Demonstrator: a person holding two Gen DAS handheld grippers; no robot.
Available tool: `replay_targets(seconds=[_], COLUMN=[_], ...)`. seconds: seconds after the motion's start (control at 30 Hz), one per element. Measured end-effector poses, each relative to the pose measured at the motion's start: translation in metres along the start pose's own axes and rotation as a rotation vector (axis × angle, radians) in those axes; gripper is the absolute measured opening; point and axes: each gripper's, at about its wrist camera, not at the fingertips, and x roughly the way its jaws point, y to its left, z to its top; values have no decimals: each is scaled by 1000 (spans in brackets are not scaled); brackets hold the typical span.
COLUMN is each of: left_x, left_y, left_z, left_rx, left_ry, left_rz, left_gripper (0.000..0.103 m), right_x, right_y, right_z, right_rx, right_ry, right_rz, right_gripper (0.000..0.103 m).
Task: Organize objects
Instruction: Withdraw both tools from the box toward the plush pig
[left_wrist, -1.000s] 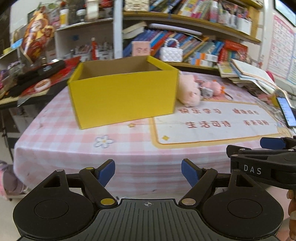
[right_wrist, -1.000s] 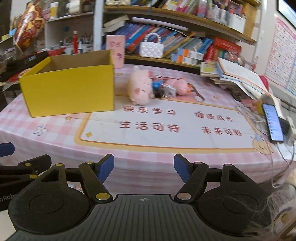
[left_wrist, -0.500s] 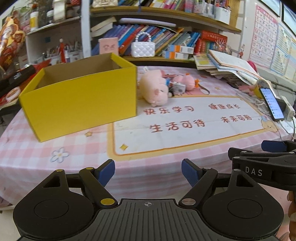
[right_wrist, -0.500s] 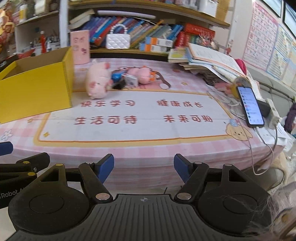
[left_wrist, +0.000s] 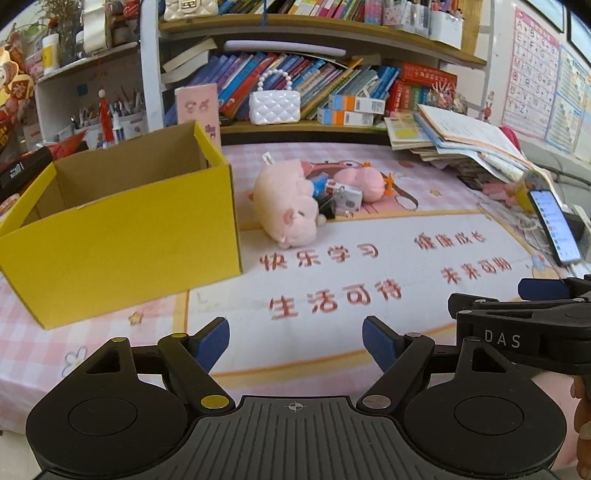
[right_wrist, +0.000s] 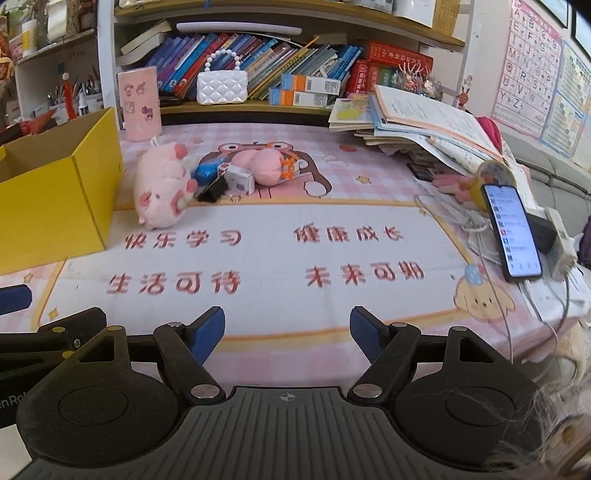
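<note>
An open, empty yellow cardboard box (left_wrist: 122, 236) stands on the left of the table; its corner also shows in the right wrist view (right_wrist: 55, 199). Right of it lies a pink plush pig (left_wrist: 286, 210) (right_wrist: 160, 188), then a heap with a small white box (left_wrist: 349, 201) (right_wrist: 240, 181), a black binder clip (right_wrist: 214, 190) and a second pink plush (left_wrist: 360, 182) (right_wrist: 266, 166). My left gripper (left_wrist: 295, 341) is open and empty over the table's near edge. My right gripper (right_wrist: 287, 332) is open and empty beside it, to the right.
A pink mat with red characters (right_wrist: 258, 258) covers the table's middle. A lit phone (right_wrist: 511, 229) with cables leans at the right edge. Stacked books (right_wrist: 424, 122) lie at the back right. A pink cup (right_wrist: 139, 103) and a white handbag (right_wrist: 221, 85) stand before the bookshelf.
Both grippers have moved forward and to the right, closer to the table. The box and the toys appear larger and further left. Both stayed open.
</note>
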Motion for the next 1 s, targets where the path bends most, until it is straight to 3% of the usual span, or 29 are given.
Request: replay_targets(seconds=[0.3,0.43,0.67,1.0], left_x=[28,39,75,140], left_y=[-19,-32,-48,-39], left_z=[28,42,83,117], left_rx=[-39,-46,-38,-107], left_ry=[-26,-52,-89,0], left_rz=[37,65,164,283], left_gripper=[79,67,64,64], right_x=[31,47,73,104], right_y=[-22,-37,-61,-73], right_z=[30,42,65,98], right_rx=[-48,-48,-23,-1], right_ry=[-28,-25,-28,-13], right_rz=[42,60,92,187], right_gripper=[73,73,73,77])
